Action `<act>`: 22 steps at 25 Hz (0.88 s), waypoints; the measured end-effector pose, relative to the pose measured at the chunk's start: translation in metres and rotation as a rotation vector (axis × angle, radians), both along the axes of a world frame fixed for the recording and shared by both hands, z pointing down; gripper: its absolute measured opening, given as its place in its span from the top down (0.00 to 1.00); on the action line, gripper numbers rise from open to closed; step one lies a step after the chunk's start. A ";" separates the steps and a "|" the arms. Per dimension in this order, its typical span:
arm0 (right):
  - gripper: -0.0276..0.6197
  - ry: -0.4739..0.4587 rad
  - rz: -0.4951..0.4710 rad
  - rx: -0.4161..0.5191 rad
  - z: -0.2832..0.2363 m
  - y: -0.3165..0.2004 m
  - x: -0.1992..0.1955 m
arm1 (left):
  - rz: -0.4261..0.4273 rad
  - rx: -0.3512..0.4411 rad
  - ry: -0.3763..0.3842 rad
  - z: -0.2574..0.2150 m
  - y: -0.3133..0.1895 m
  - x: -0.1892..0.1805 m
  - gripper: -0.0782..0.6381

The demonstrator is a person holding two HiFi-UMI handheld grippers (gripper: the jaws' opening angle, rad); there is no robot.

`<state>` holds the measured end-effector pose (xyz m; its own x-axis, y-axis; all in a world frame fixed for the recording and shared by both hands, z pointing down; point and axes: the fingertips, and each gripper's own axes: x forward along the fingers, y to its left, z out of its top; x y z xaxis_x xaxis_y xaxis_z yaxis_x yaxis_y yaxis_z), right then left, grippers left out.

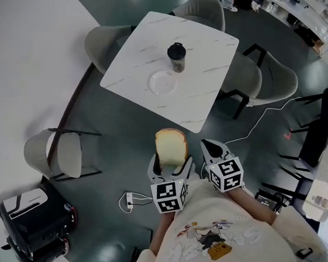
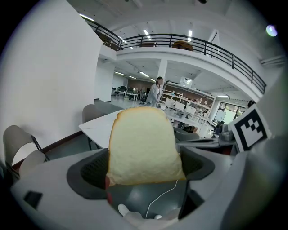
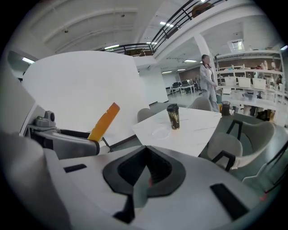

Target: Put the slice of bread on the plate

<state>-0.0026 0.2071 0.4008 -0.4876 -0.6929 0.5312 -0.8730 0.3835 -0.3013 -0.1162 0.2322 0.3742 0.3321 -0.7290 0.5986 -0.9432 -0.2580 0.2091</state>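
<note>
A slice of bread [image 1: 171, 148] with a golden crust stands upright between the jaws of my left gripper [image 1: 170, 165], which is shut on its lower edge. In the left gripper view the bread [image 2: 145, 148] fills the middle and hides most of what lies ahead. My right gripper [image 1: 215, 150] hangs just to the right of it, jaws closed together with nothing in them. The clear plate [image 1: 163, 82] lies on the white marble table [image 1: 206, 91], ahead of both grippers. In the right gripper view the plate [image 3: 161, 132] shows next to a dark cup, and the bread [image 3: 103, 121] is seen edge-on at left.
A dark lidded cup [image 1: 177, 57] stands just behind the plate. Grey chairs [image 1: 268, 78] ring the table; another chair [image 1: 56, 155] stands at left. A black case [image 1: 33, 221] sits at lower left. A white cable and power strip [image 1: 132, 200] lie on the grey floor.
</note>
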 end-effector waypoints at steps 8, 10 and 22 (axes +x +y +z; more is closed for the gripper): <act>0.95 0.005 0.093 -0.059 0.017 -0.049 -0.051 | 0.087 -0.022 0.015 0.017 -0.056 -0.056 0.18; 0.95 0.008 0.106 -0.077 0.022 -0.051 -0.060 | 0.107 -0.025 0.020 0.020 -0.064 -0.062 0.18; 0.95 -0.007 0.179 -0.076 0.017 -0.112 -0.044 | 0.201 -0.033 0.039 0.016 -0.121 -0.037 0.18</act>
